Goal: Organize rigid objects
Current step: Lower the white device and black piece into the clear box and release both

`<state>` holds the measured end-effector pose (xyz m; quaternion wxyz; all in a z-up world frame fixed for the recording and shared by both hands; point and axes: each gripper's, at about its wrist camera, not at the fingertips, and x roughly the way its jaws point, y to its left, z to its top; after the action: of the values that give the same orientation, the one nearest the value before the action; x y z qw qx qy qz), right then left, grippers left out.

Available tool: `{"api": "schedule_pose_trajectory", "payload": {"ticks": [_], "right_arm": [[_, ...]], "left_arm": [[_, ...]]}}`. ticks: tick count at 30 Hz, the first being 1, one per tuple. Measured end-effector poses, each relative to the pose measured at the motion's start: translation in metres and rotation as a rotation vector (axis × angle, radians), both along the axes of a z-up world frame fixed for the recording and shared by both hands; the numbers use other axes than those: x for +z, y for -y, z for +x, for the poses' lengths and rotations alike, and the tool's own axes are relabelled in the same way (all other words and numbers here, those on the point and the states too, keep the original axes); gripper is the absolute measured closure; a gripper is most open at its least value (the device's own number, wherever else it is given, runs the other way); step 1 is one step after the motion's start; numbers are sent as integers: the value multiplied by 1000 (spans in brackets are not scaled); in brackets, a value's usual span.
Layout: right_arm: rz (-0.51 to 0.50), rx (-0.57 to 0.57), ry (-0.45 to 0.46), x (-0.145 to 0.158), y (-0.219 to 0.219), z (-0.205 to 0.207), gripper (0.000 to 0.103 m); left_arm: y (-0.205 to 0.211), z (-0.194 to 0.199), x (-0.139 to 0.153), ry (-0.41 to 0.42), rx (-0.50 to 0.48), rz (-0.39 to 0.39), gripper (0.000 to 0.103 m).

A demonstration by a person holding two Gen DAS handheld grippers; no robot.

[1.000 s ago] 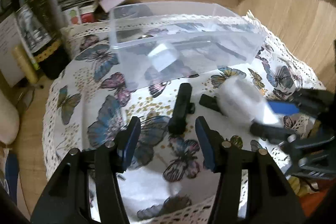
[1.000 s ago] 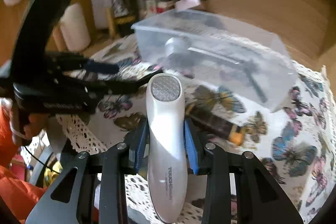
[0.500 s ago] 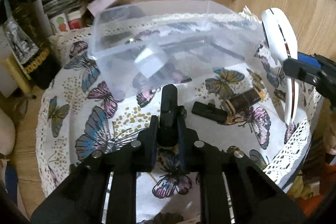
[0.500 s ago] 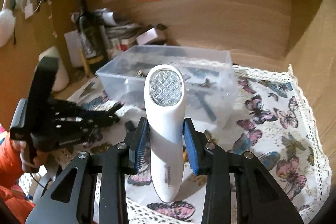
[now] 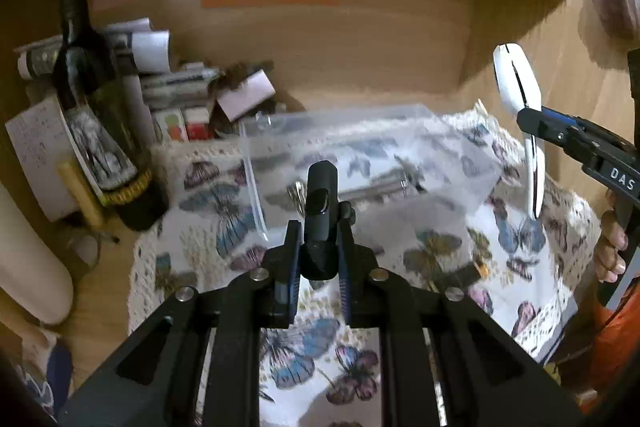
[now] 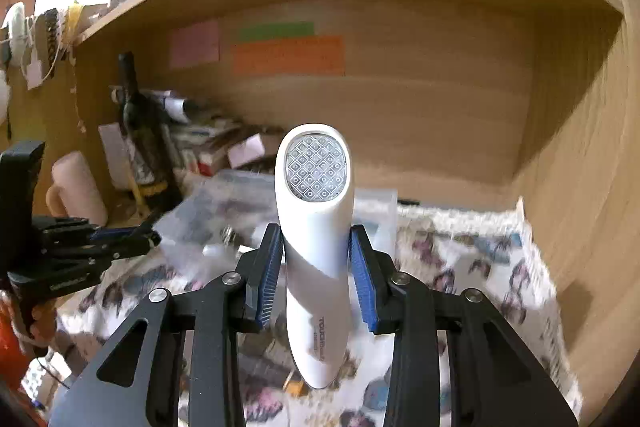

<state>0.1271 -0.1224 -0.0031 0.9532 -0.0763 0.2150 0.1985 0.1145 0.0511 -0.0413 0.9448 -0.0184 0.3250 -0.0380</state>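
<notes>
crowding the back, wine bottle (image 5: 86, 99), paper stack (image 5: 176, 83), clear bin (image 5: 360, 155)

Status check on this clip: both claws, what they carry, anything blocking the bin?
Left claw shut on black device. Right claw shut on white handheld device. Both held above the cloth, short of clear bin. Nothing blocking.

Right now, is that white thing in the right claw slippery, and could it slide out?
Probably a bit slippery: the white device looks like smooth, glossy plastic. It seems stiff, keeping its shape between the ribbed blue pads of the right claw. Being long and gripped mid-body, it might pivot or slide if squeezed loosely.
</notes>
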Motion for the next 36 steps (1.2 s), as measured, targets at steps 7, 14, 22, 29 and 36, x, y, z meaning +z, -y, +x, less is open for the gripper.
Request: {"api": "schedule_pose_trajectory", "payload": {"ticks": [7, 14, 22, 29, 36], "right_arm": [[-21, 12, 35, 13, -16, 33, 72], [-58, 23, 3, 0, -40, 69, 72], [-136, 52, -89, -31, -70, 102, 72], [-239, 104, -195, -61, -86, 111, 72], [-259, 133, -305, -75, -87, 116, 72]], "left_arm": [[-7, 21, 12, 24, 23, 5, 87], [-10, 54, -6, -43, 17, 8, 87], [-6, 77, -28, -83, -22, 19, 87], [-2, 84, -33, -82, -31, 33, 87], [-3, 83, -32, -82, -35, 28, 75]]}}
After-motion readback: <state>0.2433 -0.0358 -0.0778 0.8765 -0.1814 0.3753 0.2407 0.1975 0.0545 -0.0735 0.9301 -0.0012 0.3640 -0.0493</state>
